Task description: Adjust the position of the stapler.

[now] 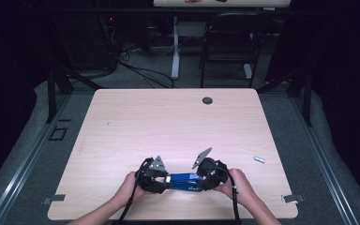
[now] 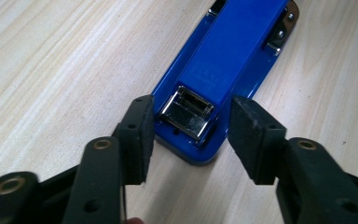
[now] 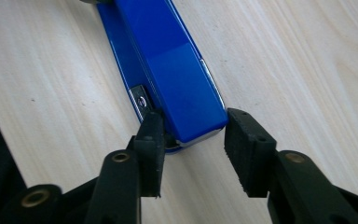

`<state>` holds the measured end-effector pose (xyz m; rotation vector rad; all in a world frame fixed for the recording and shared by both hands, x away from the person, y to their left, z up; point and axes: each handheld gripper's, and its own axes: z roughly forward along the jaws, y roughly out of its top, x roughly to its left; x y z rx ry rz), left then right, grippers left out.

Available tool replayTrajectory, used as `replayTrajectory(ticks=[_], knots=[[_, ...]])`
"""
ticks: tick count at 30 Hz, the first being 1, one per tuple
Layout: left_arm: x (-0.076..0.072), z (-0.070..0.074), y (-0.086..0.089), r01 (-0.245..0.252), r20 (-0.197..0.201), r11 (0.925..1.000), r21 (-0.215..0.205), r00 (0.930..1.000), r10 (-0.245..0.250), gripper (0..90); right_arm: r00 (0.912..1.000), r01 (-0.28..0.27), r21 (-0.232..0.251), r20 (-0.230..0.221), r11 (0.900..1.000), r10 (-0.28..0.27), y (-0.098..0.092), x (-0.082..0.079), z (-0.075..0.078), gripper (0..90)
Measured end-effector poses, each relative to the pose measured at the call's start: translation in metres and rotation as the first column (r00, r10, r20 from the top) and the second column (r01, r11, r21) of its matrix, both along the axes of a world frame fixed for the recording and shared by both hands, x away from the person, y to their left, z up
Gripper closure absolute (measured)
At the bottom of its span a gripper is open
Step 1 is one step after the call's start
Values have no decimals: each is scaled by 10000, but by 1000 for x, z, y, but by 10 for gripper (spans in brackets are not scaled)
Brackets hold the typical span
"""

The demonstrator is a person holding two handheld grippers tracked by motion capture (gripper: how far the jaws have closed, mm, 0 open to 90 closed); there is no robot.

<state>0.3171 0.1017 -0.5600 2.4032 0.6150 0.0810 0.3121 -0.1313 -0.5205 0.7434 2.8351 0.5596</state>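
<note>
Two grippers [image 1: 165, 180] [image 1: 201, 180] around one blue stapler [image 1: 184, 182]

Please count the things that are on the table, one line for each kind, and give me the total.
Blue stapler: 1
Small grey piece near the right edge: 1
Hand-held grippers, left gripper and right gripper: 2
Total: 4

Table [image 1: 168, 122]: pale wood-grain top, rounded corners, a round dark grommet [image 1: 207, 101] near the far edge. Lying flat on it: a blue stapler [image 1: 184, 182] at the near edge, lengthwise left to right; a small silvery piece [image 1: 259, 159] well apart toward the right edge.
</note>
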Motion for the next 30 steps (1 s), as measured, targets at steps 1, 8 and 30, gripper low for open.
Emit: replayTrajectory(ticks=[1,8,30], knots=[[-1,0,-1,-10,34,10000,-32,10000,10,537,9999,77,-190,134,9998,-75,-1,1,0,605],[-3,0,-4,3,220,9999,158,9998,-7,559,9999,135,-232,86,9996,-133,-6,4,-3,626],[-3,0,-8,46,285,10000,41,9996,-47,547,9999,110,-158,99,9998,-108,-9,5,-3,632]])
